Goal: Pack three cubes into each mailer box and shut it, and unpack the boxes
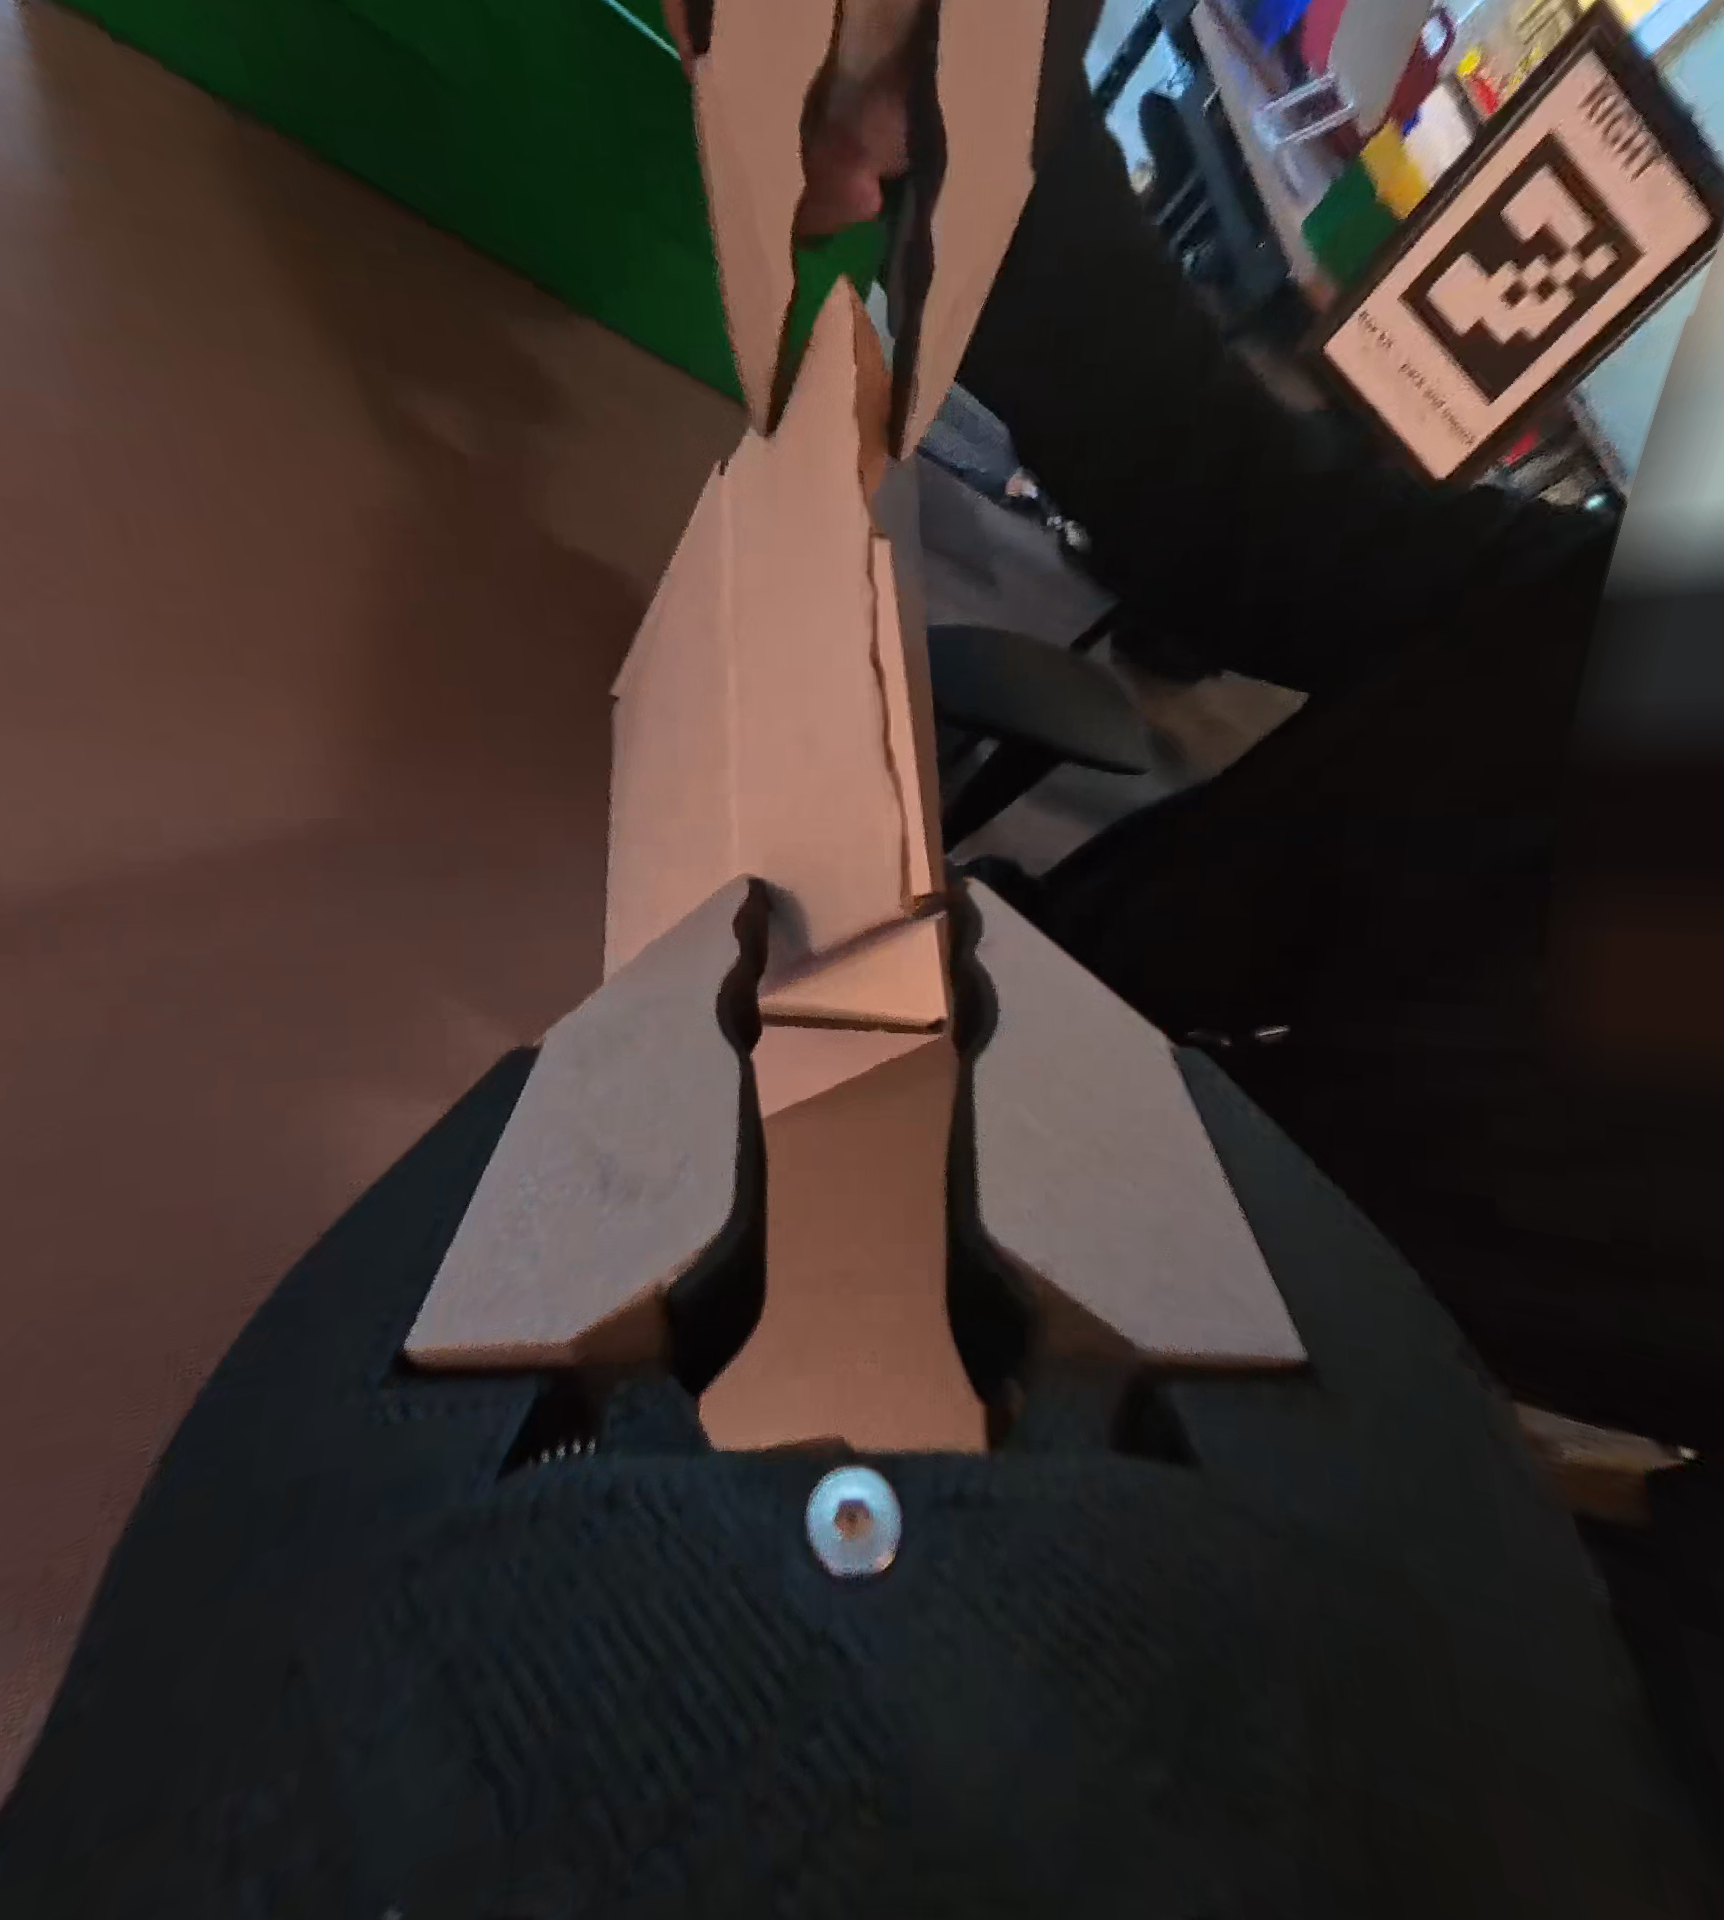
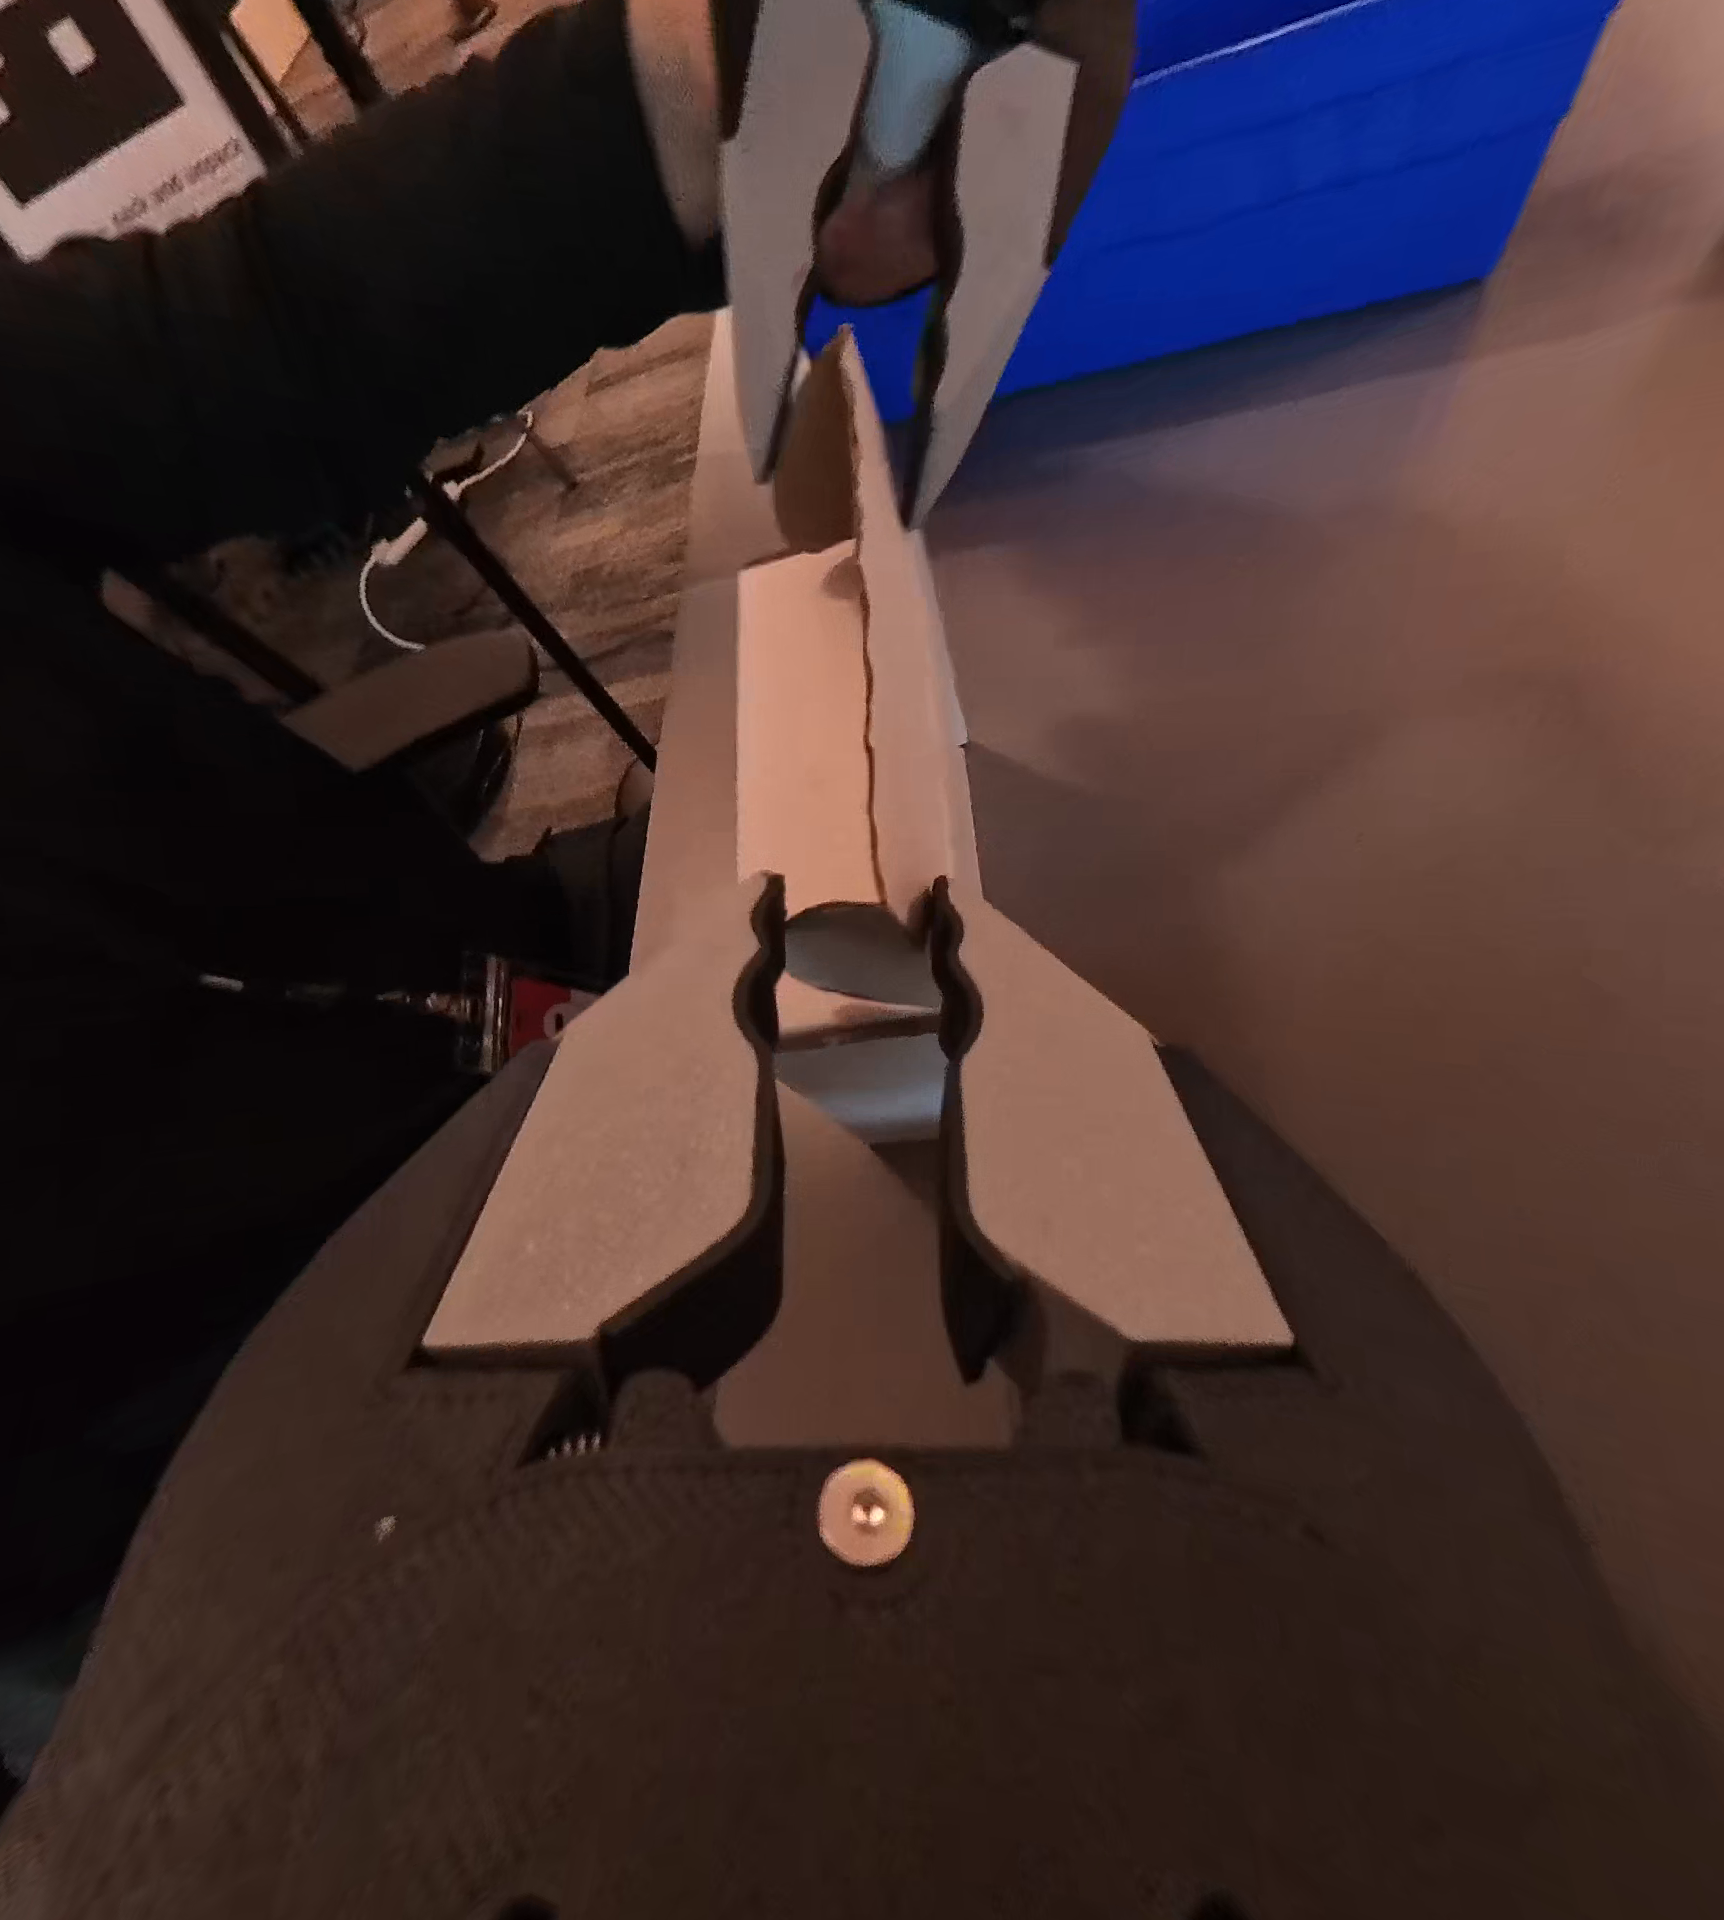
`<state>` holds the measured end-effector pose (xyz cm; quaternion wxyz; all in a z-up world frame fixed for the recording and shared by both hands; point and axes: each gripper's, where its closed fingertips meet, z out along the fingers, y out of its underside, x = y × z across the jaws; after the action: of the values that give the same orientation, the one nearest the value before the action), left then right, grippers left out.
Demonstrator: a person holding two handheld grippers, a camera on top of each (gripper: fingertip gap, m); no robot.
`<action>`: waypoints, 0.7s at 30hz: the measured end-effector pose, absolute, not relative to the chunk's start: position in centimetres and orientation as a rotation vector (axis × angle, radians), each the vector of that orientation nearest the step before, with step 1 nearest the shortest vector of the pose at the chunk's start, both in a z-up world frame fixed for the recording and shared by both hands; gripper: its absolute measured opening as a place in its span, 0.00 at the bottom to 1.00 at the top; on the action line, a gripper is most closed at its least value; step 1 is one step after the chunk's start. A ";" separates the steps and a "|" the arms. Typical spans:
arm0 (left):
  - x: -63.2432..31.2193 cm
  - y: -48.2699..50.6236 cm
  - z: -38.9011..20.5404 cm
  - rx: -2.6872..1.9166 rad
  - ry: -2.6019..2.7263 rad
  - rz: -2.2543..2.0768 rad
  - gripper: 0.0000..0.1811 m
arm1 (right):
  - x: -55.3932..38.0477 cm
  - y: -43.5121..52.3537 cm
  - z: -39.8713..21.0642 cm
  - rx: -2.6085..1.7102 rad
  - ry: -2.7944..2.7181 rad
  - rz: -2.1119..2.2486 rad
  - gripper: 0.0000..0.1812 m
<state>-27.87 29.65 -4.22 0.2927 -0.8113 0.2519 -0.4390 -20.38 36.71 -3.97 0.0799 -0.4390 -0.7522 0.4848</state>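
Both grippers, left (image 1: 853, 935) and right (image 2: 858, 935), clamp opposite ends of the box (image 1: 785, 727), which runs toward twelve o'clock in each view. Probably closing it; next, press the flap home evenly.

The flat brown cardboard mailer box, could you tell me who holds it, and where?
Both grippers: the left gripper clamps one end of the brown cardboard mailer box, the right gripper the opposite end.

**Two grippers face each other, tip to tip**

The left gripper (image 1: 858, 914) and the right gripper (image 2: 853, 914) point at one another, each with jaws narrowed around one end of the same cardboard mailer box (image 1: 785, 727). A dark sleeve (image 2: 266, 343) reaches behind the left one.
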 end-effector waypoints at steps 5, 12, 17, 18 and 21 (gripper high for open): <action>-27.1 28.3 -4.5 -2.161 0.805 -1.010 0.20 | -20.3 36.5 -4.0 -1.310 -2.242 1.382 0.13; -26.5 27.4 -4.6 -2.162 0.987 -0.817 0.20 | -19.3 35.6 -4.1 -1.100 -2.278 1.251 0.14; -26.4 27.0 -4.5 -2.185 1.000 -0.878 0.20 | -19.1 35.4 -4.1 -1.062 -2.328 1.185 0.14; -26.3 26.8 -4.5 -2.179 1.015 -0.892 0.20 | -19.0 35.3 -4.1 -1.051 -2.341 1.183 0.14; -26.4 26.8 -4.6 -2.168 1.024 -0.875 0.20 | -18.7 34.9 -4.2 -0.994 -2.371 1.165 0.14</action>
<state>-26.40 26.83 -4.64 0.2904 -0.8129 0.3838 -0.3279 -18.67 34.92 -4.20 0.1587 -0.3478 -0.8293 0.4075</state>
